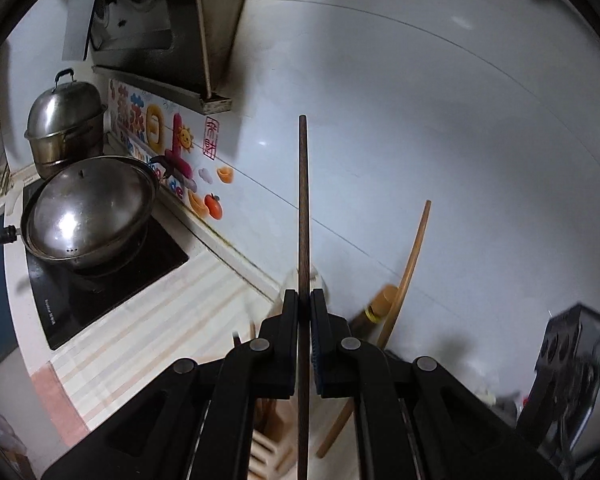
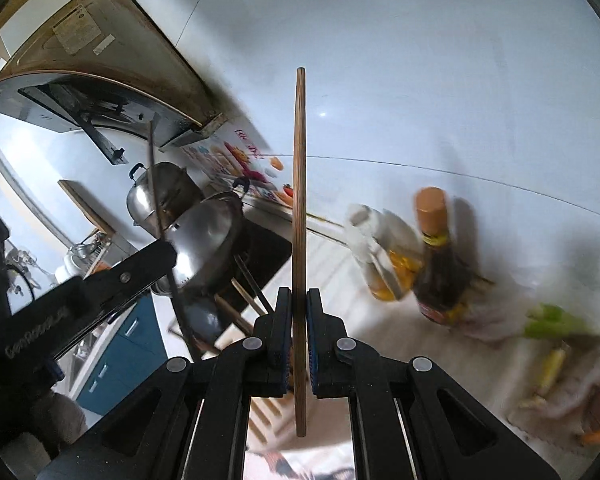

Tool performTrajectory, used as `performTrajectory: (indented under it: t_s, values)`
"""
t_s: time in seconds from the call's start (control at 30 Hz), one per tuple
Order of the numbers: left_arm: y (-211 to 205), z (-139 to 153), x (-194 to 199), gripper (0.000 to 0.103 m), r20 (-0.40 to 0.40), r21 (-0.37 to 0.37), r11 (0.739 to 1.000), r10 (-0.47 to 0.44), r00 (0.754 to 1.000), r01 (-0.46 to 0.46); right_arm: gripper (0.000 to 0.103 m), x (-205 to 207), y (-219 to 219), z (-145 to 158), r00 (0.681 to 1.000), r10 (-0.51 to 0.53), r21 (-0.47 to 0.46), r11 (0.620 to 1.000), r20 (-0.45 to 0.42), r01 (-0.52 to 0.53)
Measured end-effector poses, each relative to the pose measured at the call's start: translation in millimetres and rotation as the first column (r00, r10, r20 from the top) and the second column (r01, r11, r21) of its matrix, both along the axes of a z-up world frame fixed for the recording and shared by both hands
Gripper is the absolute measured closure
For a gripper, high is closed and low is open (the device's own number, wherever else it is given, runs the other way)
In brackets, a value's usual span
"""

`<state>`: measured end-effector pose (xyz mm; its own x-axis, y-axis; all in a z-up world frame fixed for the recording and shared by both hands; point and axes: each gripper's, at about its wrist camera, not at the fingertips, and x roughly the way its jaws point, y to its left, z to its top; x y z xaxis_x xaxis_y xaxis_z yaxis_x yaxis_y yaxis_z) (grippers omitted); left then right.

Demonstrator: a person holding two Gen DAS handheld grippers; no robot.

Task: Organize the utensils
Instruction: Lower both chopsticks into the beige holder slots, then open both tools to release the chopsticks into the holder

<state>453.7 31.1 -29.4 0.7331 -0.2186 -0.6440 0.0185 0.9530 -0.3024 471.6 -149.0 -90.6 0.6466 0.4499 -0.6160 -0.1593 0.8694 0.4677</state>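
Below the grippers we see a wooden holder (image 2: 235, 322) with several chopsticks in it. Our left gripper (image 1: 304, 300) clamps a dark chopstick (image 1: 303, 208), long axis upright (tip up); our right gripper (image 2: 298, 298) clamps a lighter chopstick (image 2: 300, 208), also upright.

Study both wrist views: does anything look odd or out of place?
Each hand-held gripper clamps a mismatched chopstick: the left a dark chopstick, the right a lighter wooden one. Nothing looks spilled or broken.
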Motion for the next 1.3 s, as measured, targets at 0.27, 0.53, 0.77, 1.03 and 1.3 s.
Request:
performTrajectory:
  t_s: [0.27, 0.53, 0.77, 1.03, 1.3]
  values:
    - [14, -35, 29, 0.1, -0.026, 0.0, 0.999, 0.054, 0.998, -0.054, 0.096, 27, 21, -31, 0.999, 0.019, -0.006, 1.0, 0.027, -0.019]
    - [11, -58, 30, 0.099, -0.054, 0.008, 0.999, 0.043, 0.998, -0.042, 0.096, 21, 26, -49, 0.998, 0.053, -0.04, 0.998, 0.024, -0.052]
    - [9, -55, 18, 0.099, -0.061, -0.01, 1.0, 0.014, 0.998, -0.015, 0.096, 14, 27, -52, 0.994, 0.107, -0.056, 0.993, -0.007, -0.107]
    - [3, -54, 19, 0.099, -0.049, 0.008, 1.0, 0.009, 0.999, -0.009, 0.096, 2, 27, -50, 0.996, 0.094, -0.077, 0.993, -0.006, -0.094]
    - [-2, -57, 19, 0.099, -0.054, 0.026, 1.0, -0.001, 0.999, 0.003, 0.096, -3, 26, -49, 0.994, 0.108, -0.089, 0.99, -0.007, -0.108]
